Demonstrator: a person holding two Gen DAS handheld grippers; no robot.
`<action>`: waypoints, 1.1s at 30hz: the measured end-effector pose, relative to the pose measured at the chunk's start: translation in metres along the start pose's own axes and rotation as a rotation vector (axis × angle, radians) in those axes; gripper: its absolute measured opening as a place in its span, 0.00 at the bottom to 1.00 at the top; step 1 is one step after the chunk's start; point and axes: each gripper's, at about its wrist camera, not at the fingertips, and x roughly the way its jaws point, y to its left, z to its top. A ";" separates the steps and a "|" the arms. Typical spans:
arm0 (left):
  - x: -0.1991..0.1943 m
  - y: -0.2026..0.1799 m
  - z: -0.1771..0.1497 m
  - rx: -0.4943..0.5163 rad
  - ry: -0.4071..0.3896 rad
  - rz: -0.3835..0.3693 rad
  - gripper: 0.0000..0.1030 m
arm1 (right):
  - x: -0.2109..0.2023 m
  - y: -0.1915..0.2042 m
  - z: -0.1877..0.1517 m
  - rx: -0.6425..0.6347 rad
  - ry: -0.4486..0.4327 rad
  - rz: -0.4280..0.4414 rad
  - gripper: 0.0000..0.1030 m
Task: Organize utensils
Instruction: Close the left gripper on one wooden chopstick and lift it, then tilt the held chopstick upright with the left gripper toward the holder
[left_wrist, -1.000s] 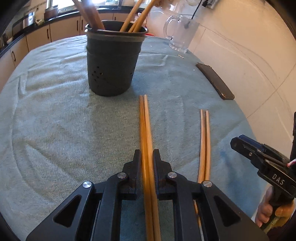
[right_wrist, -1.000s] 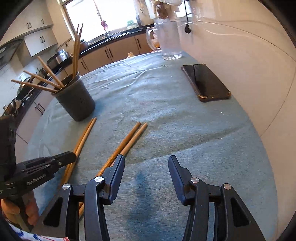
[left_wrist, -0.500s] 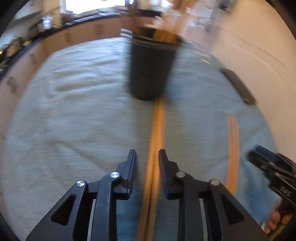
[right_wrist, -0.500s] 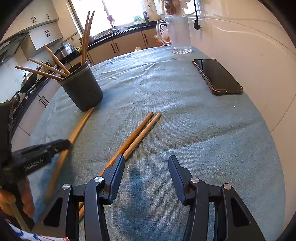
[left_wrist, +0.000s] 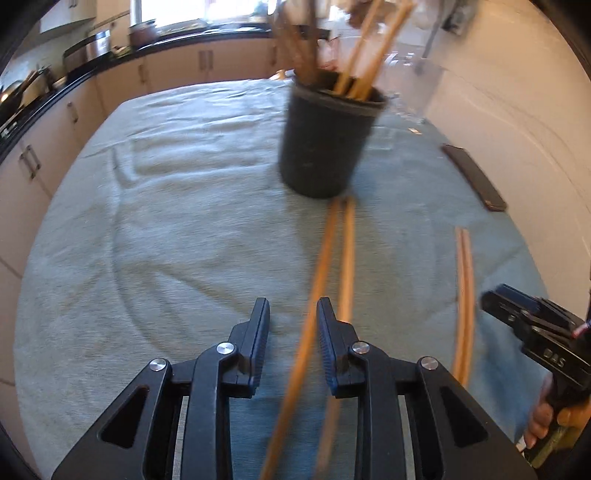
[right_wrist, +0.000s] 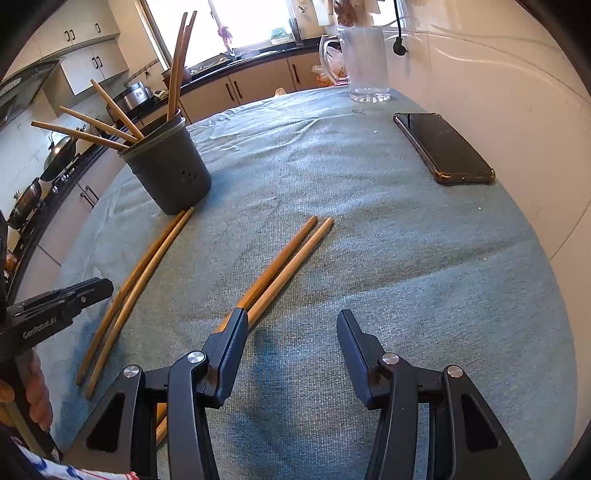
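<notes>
Lettering reading "GenRobot.AI" is showing on the left gripper (right_wrist: 59, 314), whose jaws are standing apart with one blurred chopstick of the left pair (left_wrist: 334, 266) passing between them, unclamped. That pair's far tips are lying at the foot of the dark utensil holder (right_wrist: 168, 170), which is carrying more chopsticks. The right gripper (right_wrist: 290, 354), marked "DAS" in the left view, is gaping wide above the green cloth (right_wrist: 406, 277); the second pair (right_wrist: 284, 258) is lying under its left finger. A phone (right_wrist: 443, 147) is resting near the wall.

Bright daylight from blown-out window (right_wrist: 251, 26), left wrist view motion-blurred, right sharp, fisheye-curved dark edges
</notes>
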 end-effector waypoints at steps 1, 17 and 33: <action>0.002 -0.003 0.000 0.015 0.004 0.008 0.24 | -0.001 -0.001 0.000 0.000 -0.001 -0.001 0.52; 0.034 -0.008 0.026 0.024 0.086 0.053 0.10 | -0.001 0.002 0.001 -0.017 0.008 0.014 0.52; -0.012 0.062 -0.024 -0.275 0.084 -0.009 0.07 | 0.028 0.085 0.040 -0.188 0.113 0.152 0.49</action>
